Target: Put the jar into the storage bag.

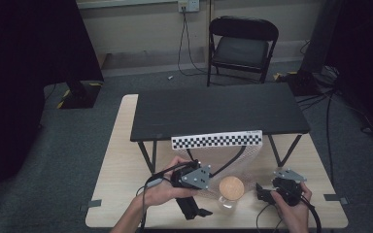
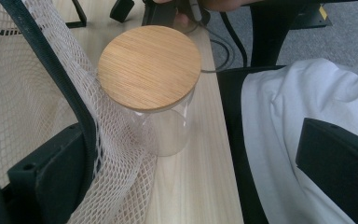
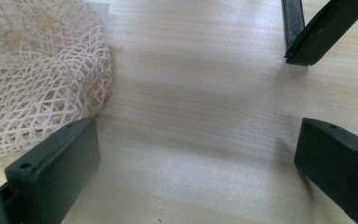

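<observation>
A pale wooden table point(image 1: 126, 160) carries a low black shelf point(image 1: 213, 109) fronted by a black-and-white checkered strip point(image 1: 217, 140); no writing is legible on it. White mesh netting point(image 2: 23, 88) drapes beside a clear glass jar point(image 2: 165, 130) with a round bamboo lid point(image 2: 149, 66), standing near the table's front edge between the grippers. The left gripper point(image 2: 186, 172) is spread wide, its one jaw apparently just touching the netting; the right gripper point(image 3: 191, 172) is likewise wide open, holding nothing.

Clear glass jar point(image 2: 168, 130) upright on table, round wooden lid point(image 2: 149, 67) on, white net point(image 2: 23, 93) seemingly touching
</observation>
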### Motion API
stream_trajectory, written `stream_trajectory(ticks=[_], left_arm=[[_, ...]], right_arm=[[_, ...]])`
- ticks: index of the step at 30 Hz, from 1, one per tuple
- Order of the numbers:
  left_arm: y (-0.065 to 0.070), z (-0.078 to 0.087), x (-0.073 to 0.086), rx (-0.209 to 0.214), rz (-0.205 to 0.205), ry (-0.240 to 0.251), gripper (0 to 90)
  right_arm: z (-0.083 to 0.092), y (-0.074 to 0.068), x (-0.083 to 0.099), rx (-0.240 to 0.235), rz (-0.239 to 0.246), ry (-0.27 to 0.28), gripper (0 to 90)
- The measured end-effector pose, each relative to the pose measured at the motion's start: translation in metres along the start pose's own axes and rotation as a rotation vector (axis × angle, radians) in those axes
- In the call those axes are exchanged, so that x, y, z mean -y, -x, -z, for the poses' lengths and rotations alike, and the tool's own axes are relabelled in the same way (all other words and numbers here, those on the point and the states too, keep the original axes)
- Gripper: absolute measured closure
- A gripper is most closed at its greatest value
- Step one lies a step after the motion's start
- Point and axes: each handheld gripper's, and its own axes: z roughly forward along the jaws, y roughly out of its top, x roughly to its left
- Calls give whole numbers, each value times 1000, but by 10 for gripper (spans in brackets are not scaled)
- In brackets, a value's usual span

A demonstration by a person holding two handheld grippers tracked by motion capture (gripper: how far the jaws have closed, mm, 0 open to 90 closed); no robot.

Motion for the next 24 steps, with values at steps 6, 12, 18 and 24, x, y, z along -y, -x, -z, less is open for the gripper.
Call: stream_trajectory(ticks=[6, 12, 18, 24], left_arm=[[-1, -2, 1, -5, 7, 2, 5], [0, -3, 2, -19, 8, 0, 5], [-1, -4, 3, -23, 18, 0, 5], [-1, -4, 4, -24, 23, 1, 4]], right_arm=[[0, 0, 0, 0, 0, 0, 0], [4, 3, -1, -53, -37, 7, 27], [14, 7, -3, -117, -35, 31, 38], [25, 6, -3, -156, -12, 65, 44]])
